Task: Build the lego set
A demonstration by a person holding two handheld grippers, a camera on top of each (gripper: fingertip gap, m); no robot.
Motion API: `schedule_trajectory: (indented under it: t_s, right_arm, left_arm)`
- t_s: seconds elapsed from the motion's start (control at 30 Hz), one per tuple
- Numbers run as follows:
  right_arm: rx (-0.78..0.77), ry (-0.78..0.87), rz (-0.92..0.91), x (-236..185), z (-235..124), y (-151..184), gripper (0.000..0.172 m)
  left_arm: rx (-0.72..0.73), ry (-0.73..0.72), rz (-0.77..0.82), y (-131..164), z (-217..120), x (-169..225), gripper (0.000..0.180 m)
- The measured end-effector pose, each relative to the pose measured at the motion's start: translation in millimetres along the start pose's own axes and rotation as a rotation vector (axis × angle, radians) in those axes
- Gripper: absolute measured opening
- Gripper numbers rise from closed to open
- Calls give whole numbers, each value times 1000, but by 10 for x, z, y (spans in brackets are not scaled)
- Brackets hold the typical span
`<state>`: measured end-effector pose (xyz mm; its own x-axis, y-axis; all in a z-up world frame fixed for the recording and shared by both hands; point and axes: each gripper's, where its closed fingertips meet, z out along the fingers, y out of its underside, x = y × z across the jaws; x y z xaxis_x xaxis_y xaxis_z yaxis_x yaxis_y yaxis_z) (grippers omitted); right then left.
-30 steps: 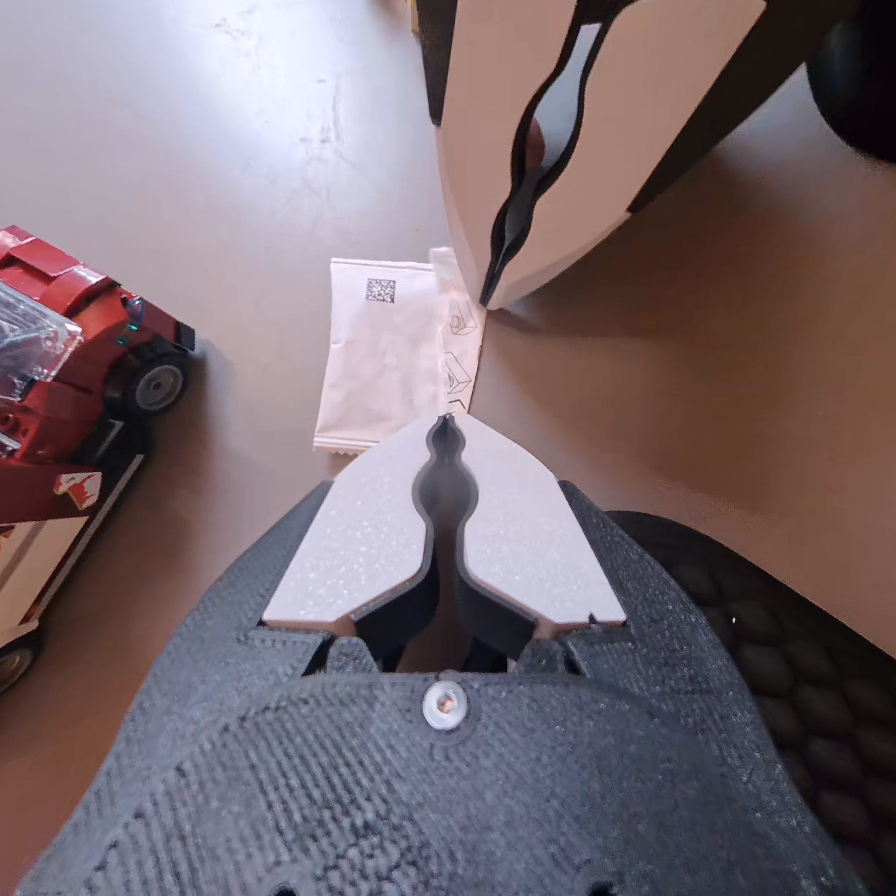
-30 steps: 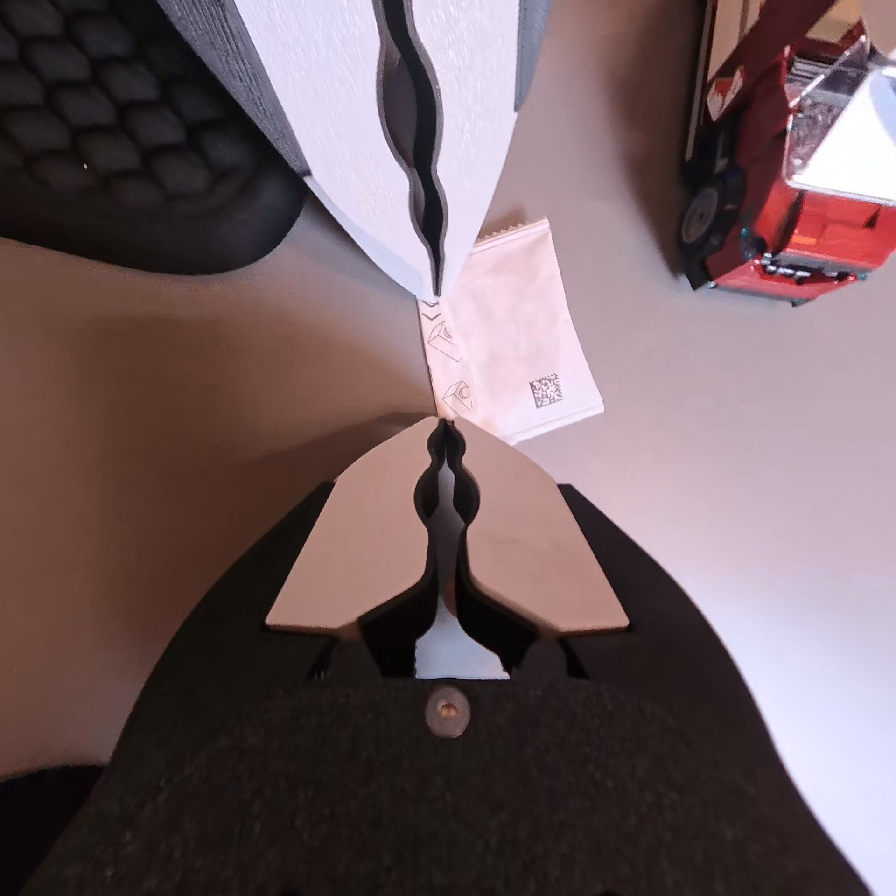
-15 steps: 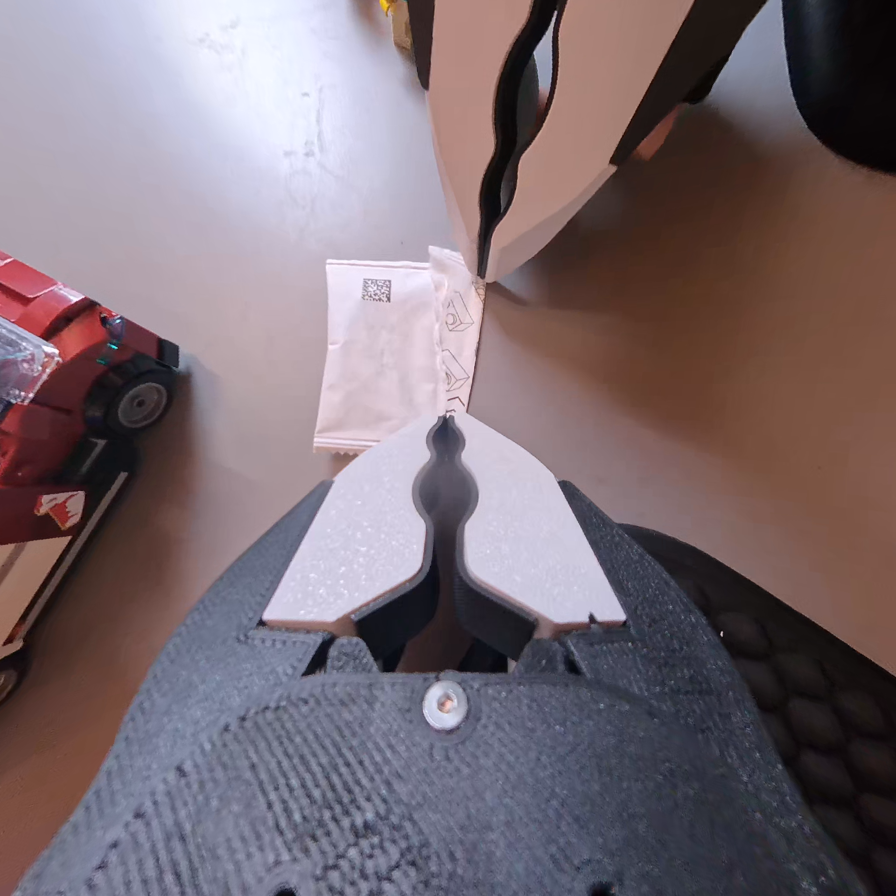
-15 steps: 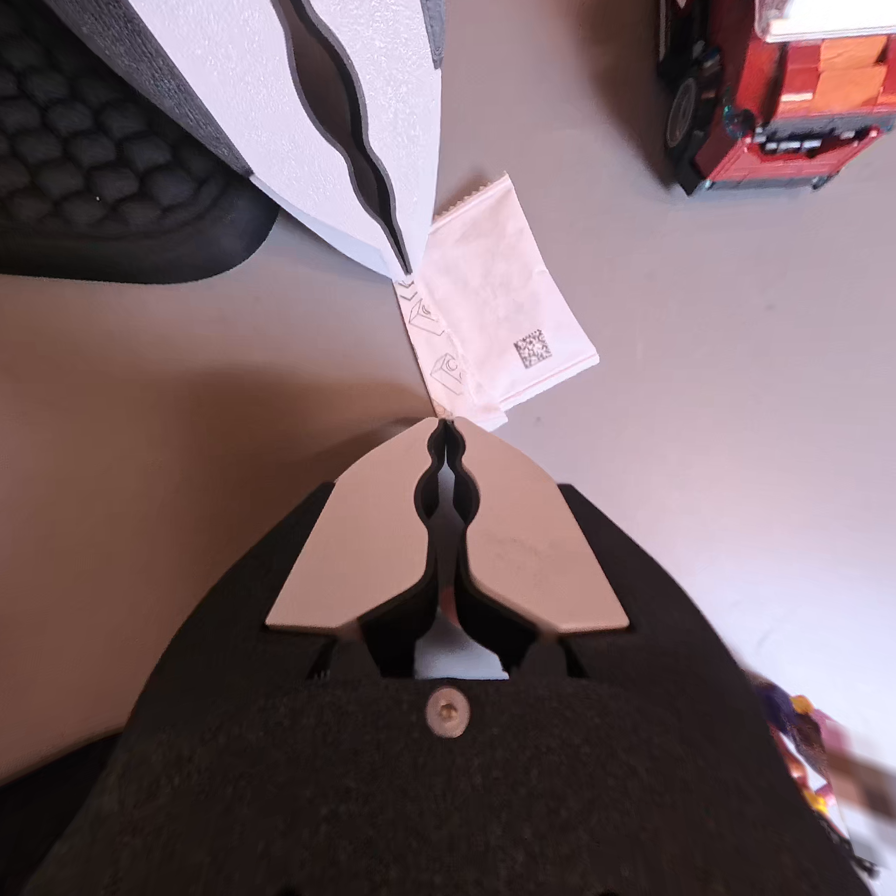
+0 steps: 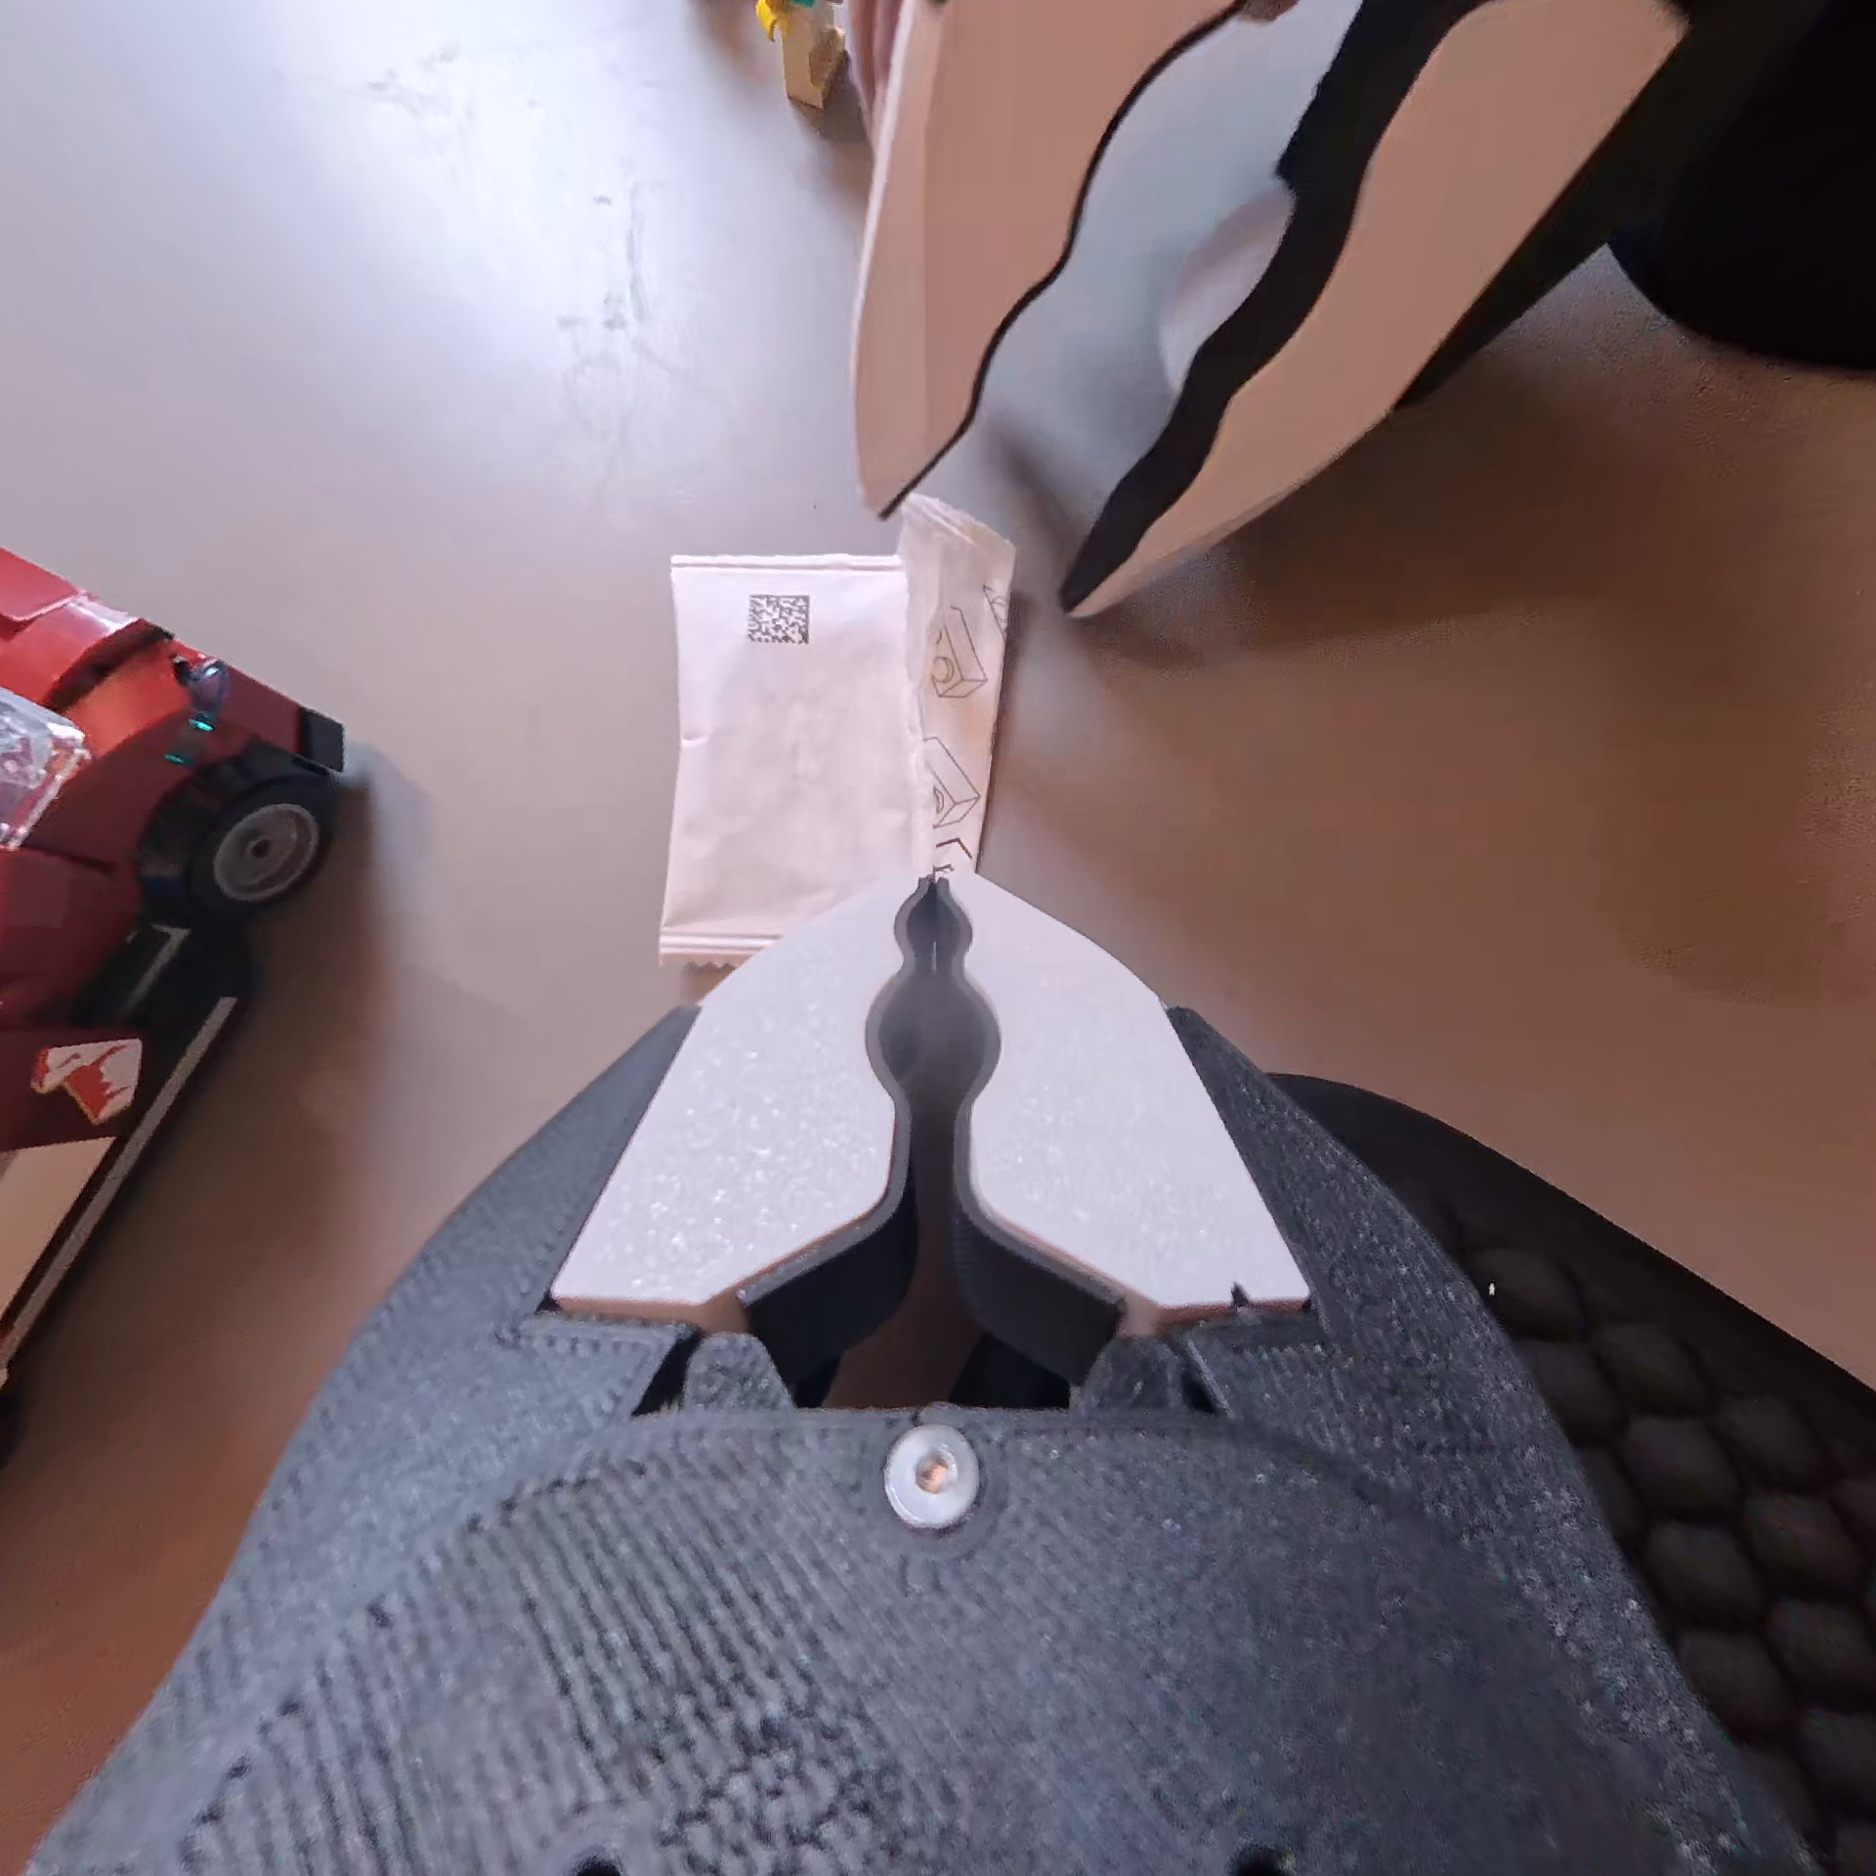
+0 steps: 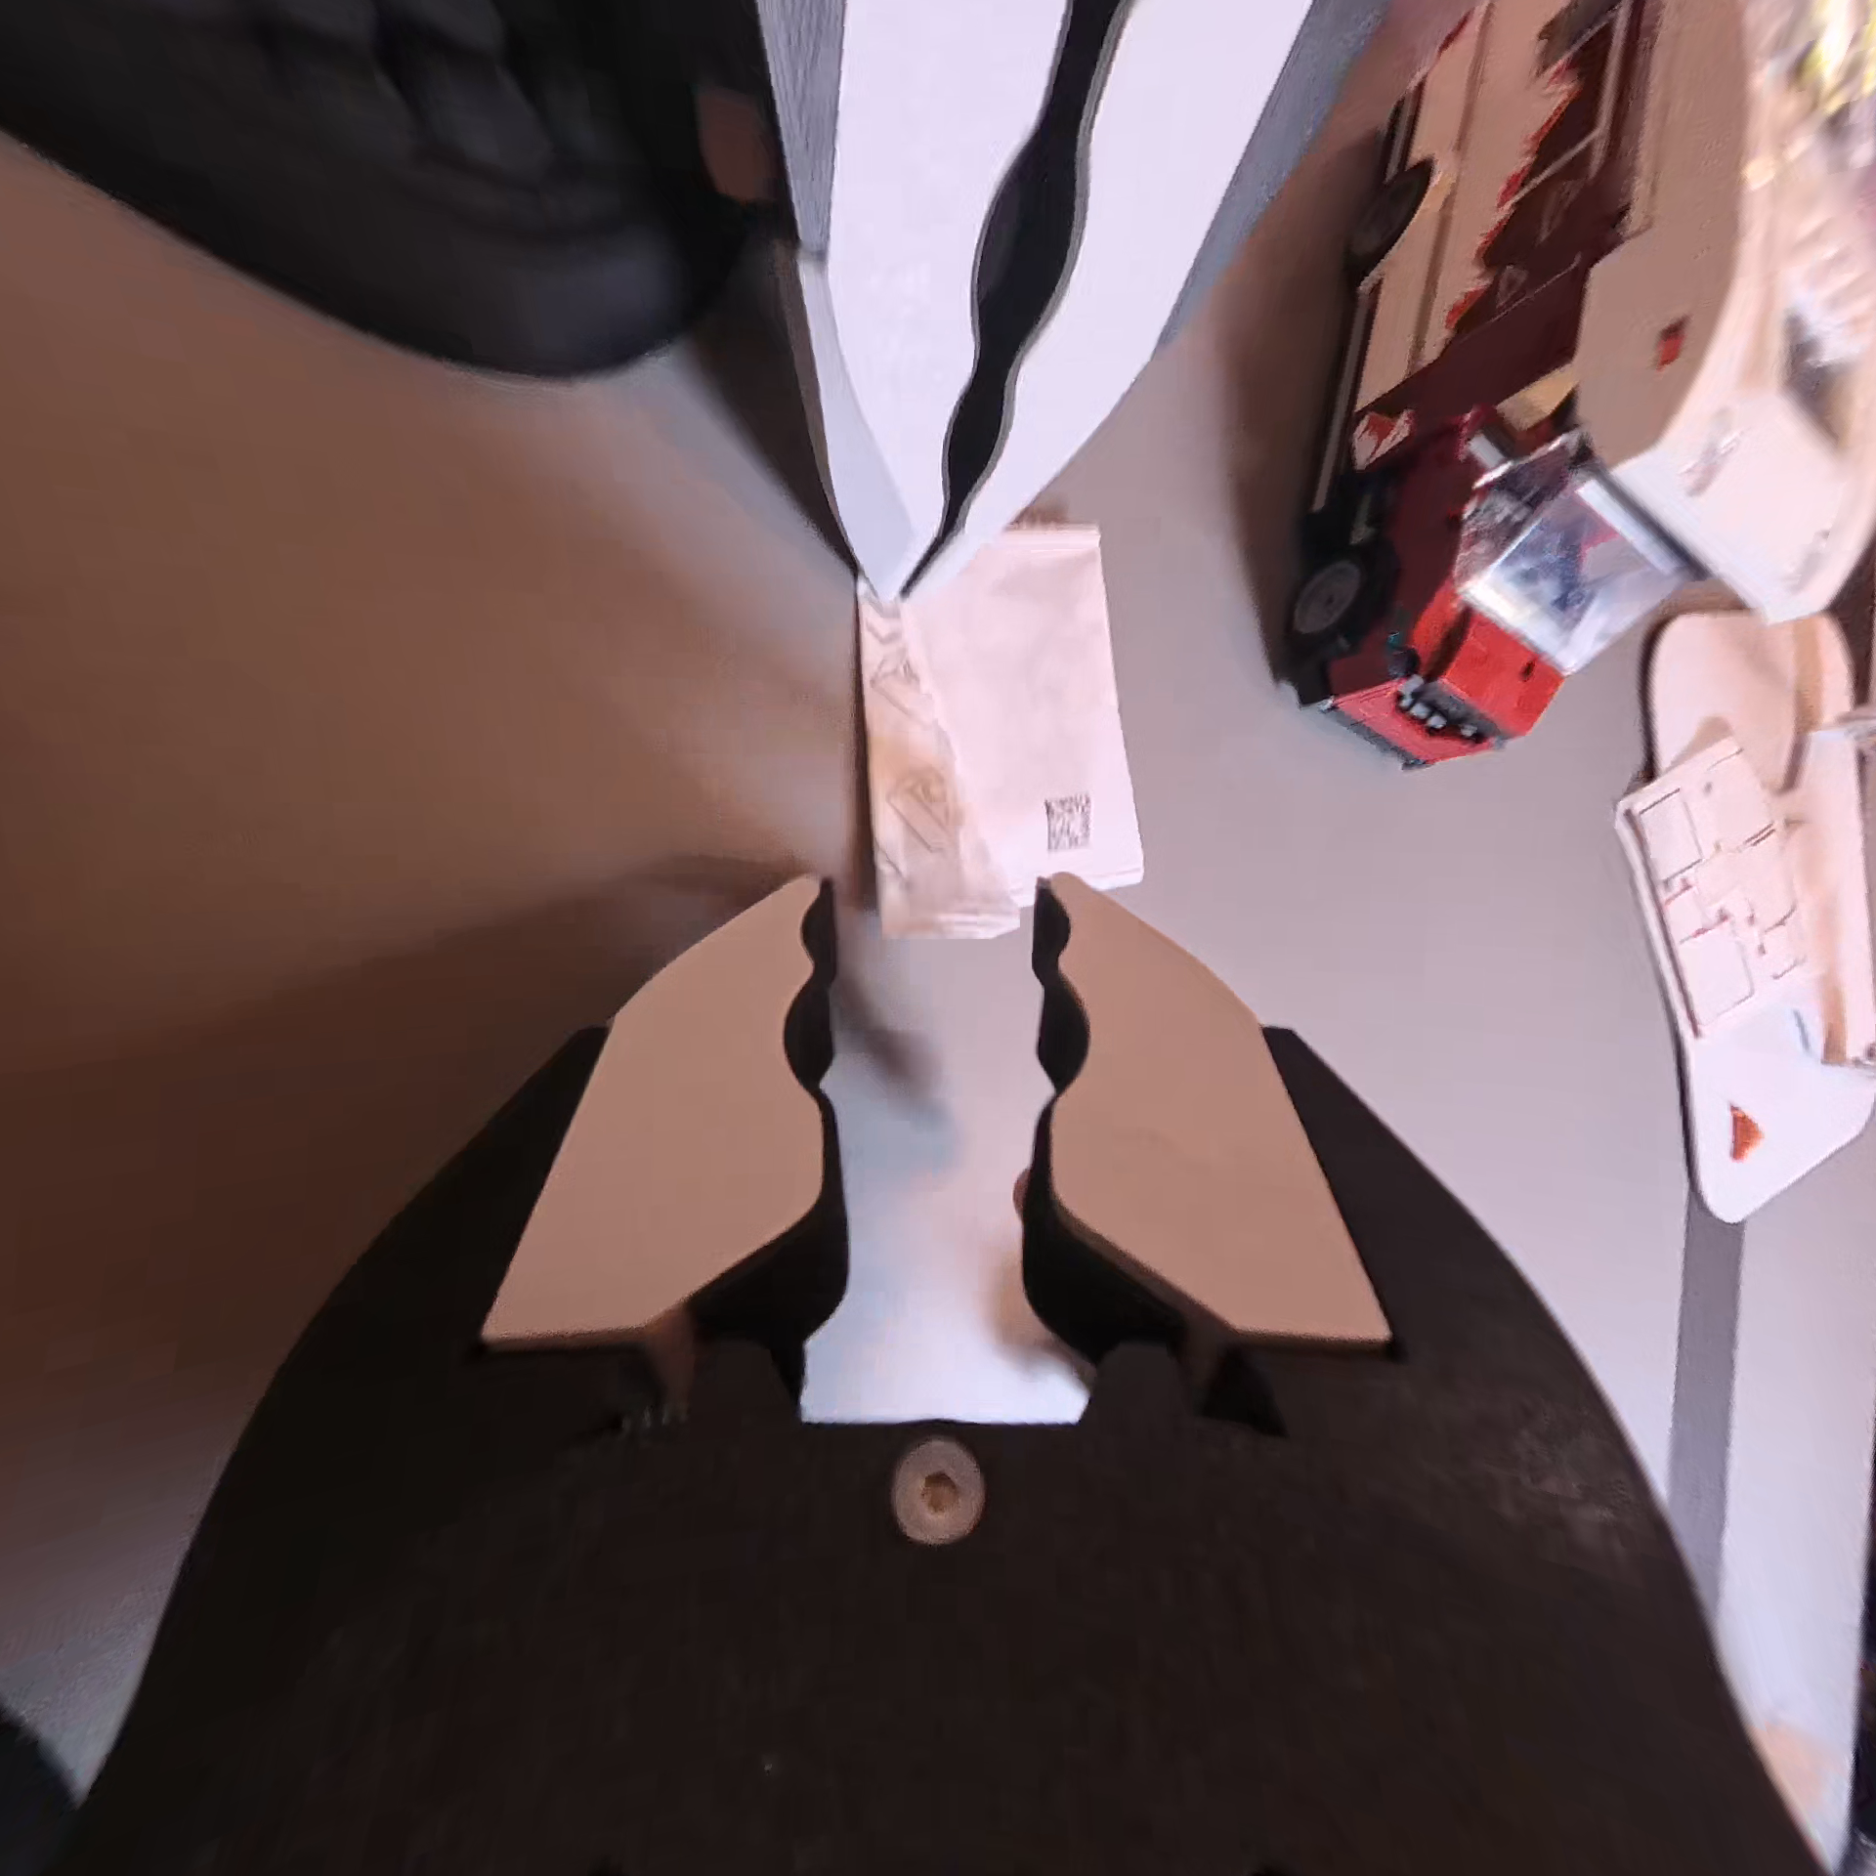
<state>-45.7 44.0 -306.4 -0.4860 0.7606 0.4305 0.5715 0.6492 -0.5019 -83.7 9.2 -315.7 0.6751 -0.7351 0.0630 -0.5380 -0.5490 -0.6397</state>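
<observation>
A white paper bag point(image 5: 792, 751) with a printed code square and brick drawings along one edge lies on the brown table. My left gripper point(image 5: 934, 885) is shut on the near end of the bag's printed edge strip; it also shows in the right wrist view point(image 6: 885, 574), pinching that strip. My right gripper point(image 6: 934, 891) is open, its fingertips on either side of the bag's point(image 6: 1015, 711) other end without pressing on it. In the left wrist view the right gripper point(image 5: 980, 556) hangs open just above the bag's far end.
A red and white toy brick car point(image 5: 152, 772) stands left of the bag, and shows in the right wrist view point(image 6: 1442, 629). White printed sheets point(image 6: 1746, 914) lie beyond it. A small brick figure point(image 5: 807, 51) stands far off. A black hex-patterned pad point(image 5: 1675, 1421) lies at right. Across from one pair of fingers to the other is roughly 6 cm.
My right gripper, shut on the bag's strip in both earlier frames, has opened and let go. My left gripper stays shut on the strip's other end.
</observation>
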Motion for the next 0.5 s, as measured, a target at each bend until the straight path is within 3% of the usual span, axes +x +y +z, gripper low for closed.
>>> schedule_trajectory:
  t_s: [0.03, 0.13, 0.2, 0.4, 0.43, 0.5]
  right_arm:
    - [-2, 3, 22, 32, 30, 14, 28]
    - [-6, -103, 112, -5, 59, 21, 19]
    - [-15, -109, 82, -7, 94, 29, 0]
    - [-4, -191, 204, -22, 33, -15, 0]
    - [10, -211, 242, -31, 7, -42, 0]
    - [51, -256, 335, -45, -61, -118, 0]
  left_arm:
    - [0, 3, 0, 2, -1, 1, 1]
    - [6, 14, -2, 2, -2, 3, 1]
    - [14, 22, 9, -4, -3, 13, 0]
    - [123, -43, 103, -126, -98, -20, 0]
    - [155, -53, 146, -186, -125, 21, 16]
    - [182, -88, 220, -265, -138, 88, 27]
